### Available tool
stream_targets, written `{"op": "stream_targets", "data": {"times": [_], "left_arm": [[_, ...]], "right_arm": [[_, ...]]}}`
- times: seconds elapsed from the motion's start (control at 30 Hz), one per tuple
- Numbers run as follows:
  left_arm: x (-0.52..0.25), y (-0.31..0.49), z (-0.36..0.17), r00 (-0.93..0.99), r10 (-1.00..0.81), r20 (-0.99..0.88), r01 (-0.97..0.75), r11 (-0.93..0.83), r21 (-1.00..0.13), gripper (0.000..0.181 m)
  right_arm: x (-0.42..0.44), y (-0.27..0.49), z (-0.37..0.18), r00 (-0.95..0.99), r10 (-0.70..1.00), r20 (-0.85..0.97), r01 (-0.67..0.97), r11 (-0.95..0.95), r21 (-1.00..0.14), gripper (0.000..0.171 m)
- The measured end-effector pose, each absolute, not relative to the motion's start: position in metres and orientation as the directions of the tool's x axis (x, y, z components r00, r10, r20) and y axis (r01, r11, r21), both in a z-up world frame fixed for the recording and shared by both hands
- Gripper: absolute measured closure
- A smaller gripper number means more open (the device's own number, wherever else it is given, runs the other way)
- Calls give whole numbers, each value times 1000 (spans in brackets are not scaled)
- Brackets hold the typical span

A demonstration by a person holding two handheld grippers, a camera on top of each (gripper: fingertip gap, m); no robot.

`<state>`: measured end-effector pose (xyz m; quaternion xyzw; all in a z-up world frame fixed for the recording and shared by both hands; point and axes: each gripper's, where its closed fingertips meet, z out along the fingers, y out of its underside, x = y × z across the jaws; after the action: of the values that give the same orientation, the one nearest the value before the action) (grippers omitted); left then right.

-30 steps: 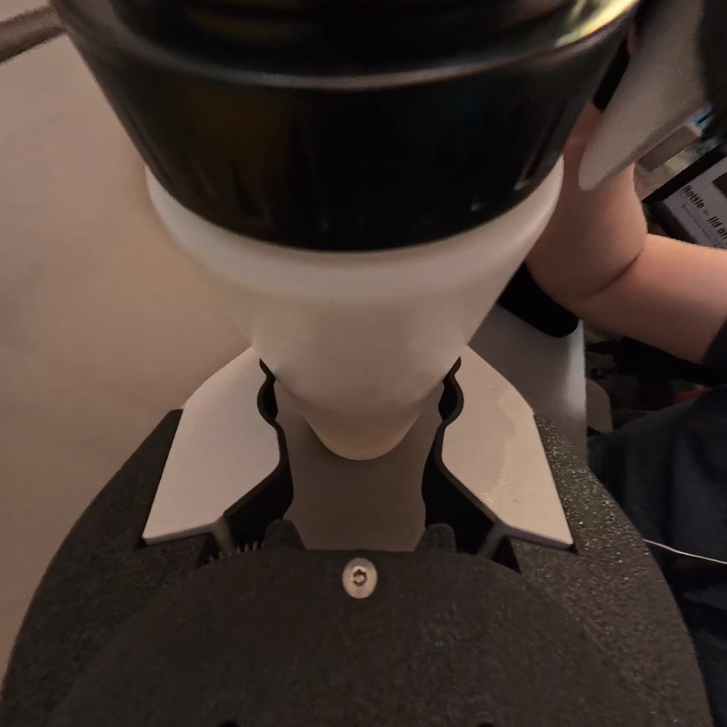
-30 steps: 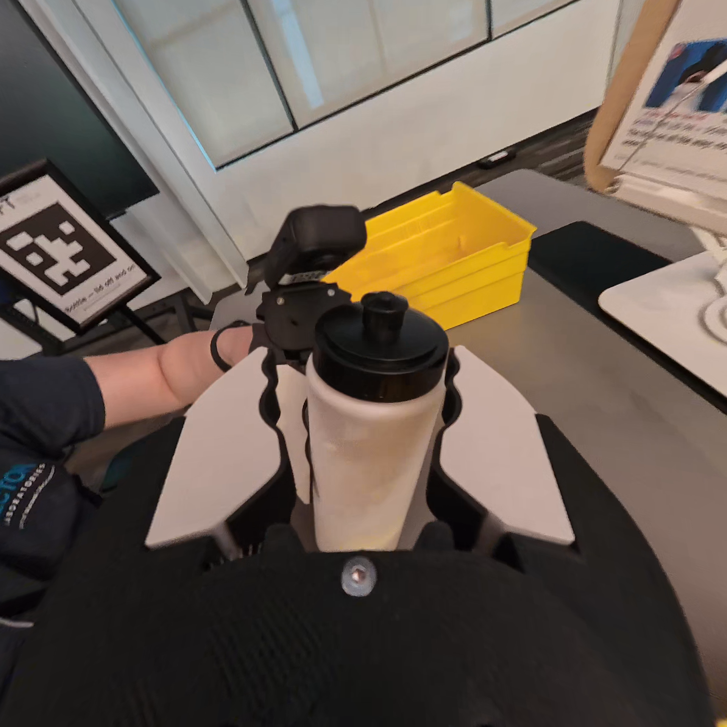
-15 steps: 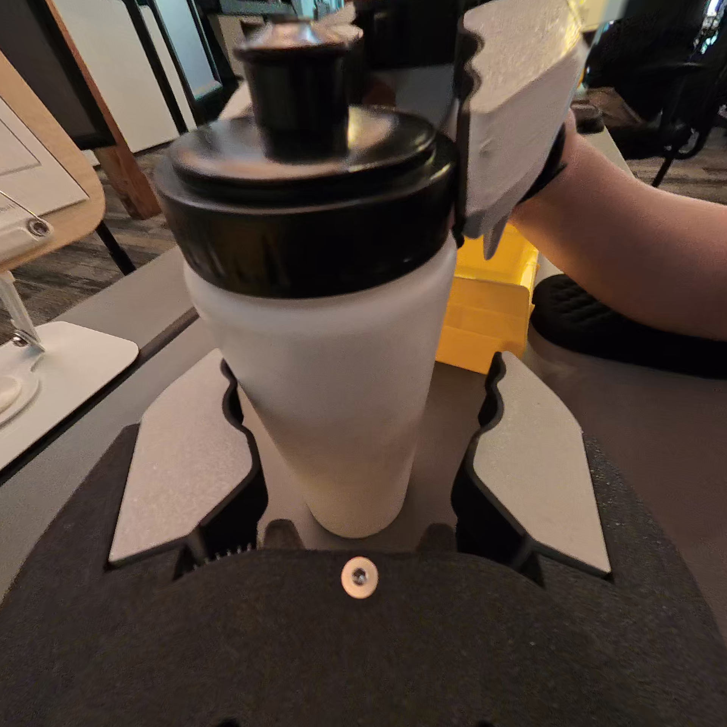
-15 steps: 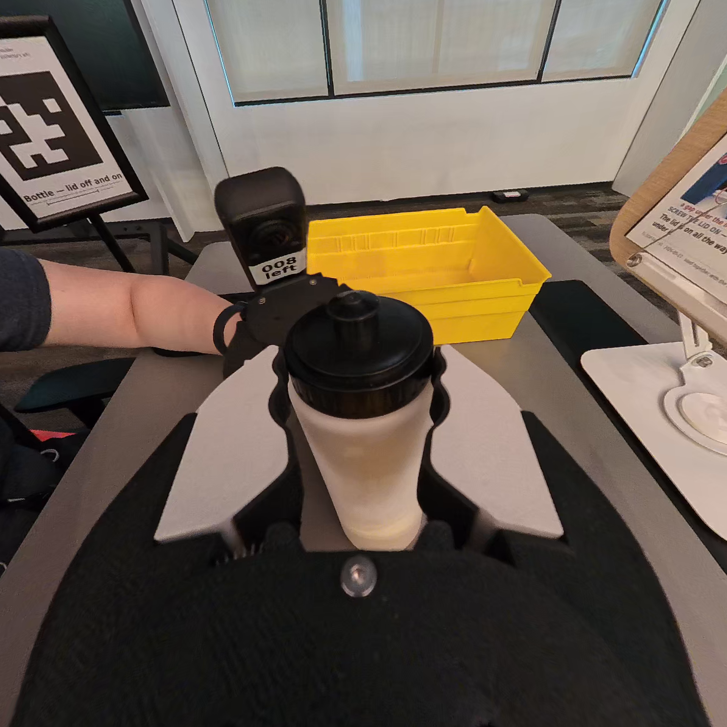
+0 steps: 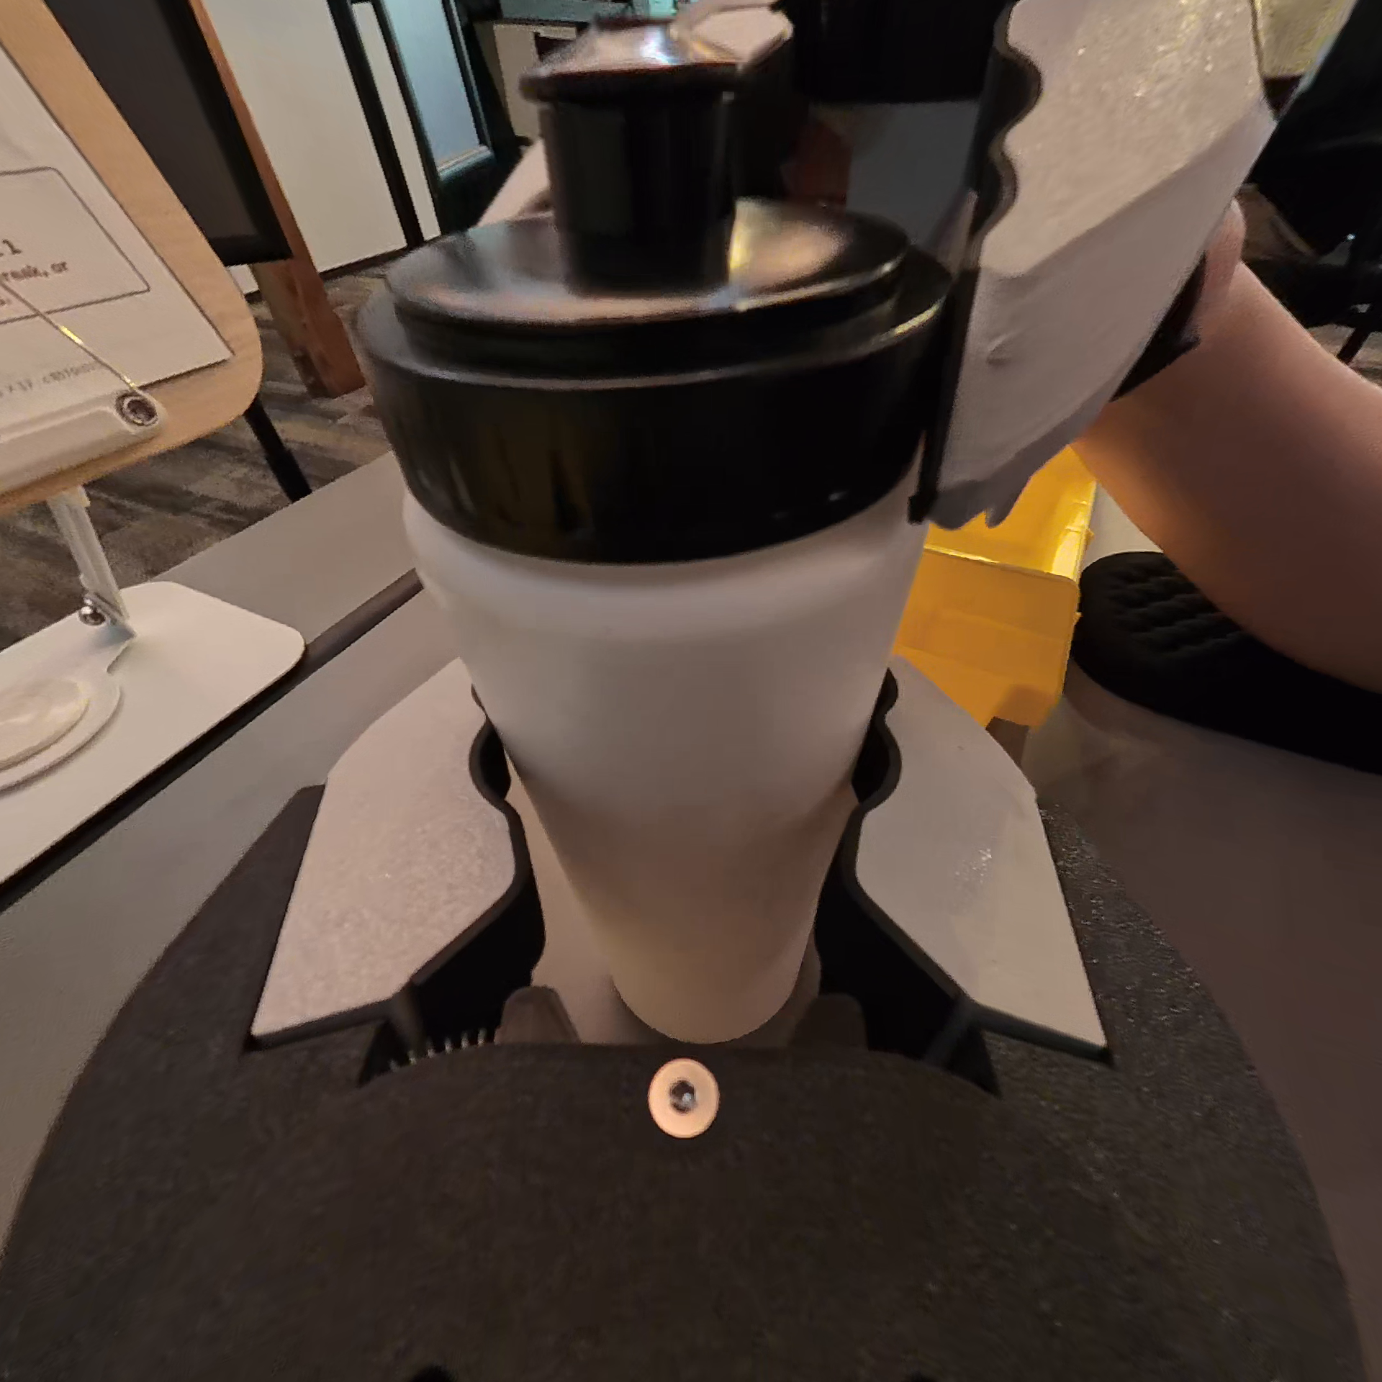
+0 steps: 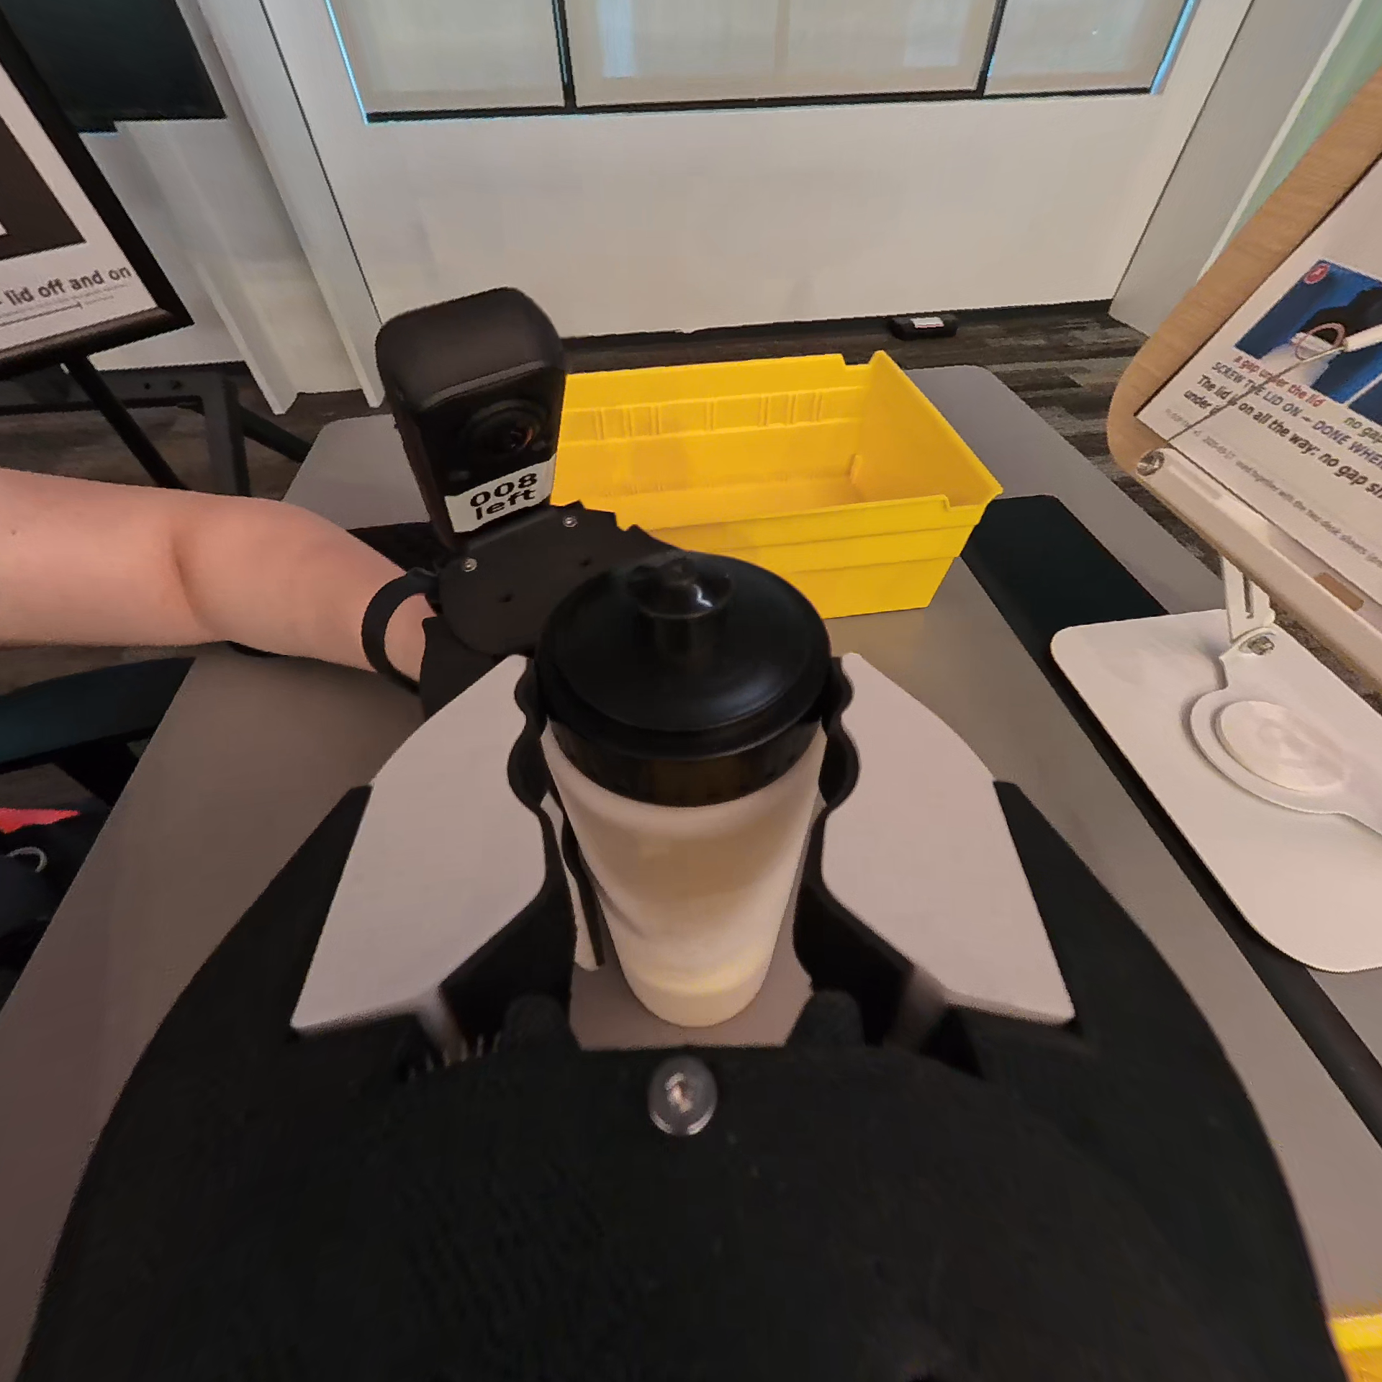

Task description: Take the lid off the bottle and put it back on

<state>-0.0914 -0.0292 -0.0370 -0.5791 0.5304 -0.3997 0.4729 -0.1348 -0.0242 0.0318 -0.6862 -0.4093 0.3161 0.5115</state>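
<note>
A white bottle with a black lid stands upright on the grey table. In the left wrist view, my left gripper is shut on the bottle's white body, with a pad against each side. In the right wrist view, my right gripper is shut on the lid, above the white body. One right finger shows against the lid's right edge in the left wrist view. The left gripper's body shows behind the bottle in the right wrist view.
A yellow bin sits on the table behind the bottle. A white stand base with a wooden clipboard is at the right. A black mat lies under a person's forearm. A framed sign stands at the far left.
The bottle came upright onto the table. My left gripper opened wide around the body and closed on it again. My right gripper tightened on the lid.
</note>
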Motion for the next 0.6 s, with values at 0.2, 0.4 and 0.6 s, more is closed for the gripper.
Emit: {"op": "stream_targets", "data": {"times": [0.2,0.4,0.6], "left_arm": [[-93,-19,-38,203,-979,-28,-266,-27,-964,89],[-95,-24,-28,146,-988,-58,-152,35,-988,88],[-96,-35,-24,90,-993,-77,-170,61,-984,81]], "right_arm": [[-135,-17,33,531,847,-6,222,-146,-964,100],[-138,-24,34,465,885,11,218,-102,-971,101],[-147,-34,36,353,935,-22,149,-79,-986,101]]}}
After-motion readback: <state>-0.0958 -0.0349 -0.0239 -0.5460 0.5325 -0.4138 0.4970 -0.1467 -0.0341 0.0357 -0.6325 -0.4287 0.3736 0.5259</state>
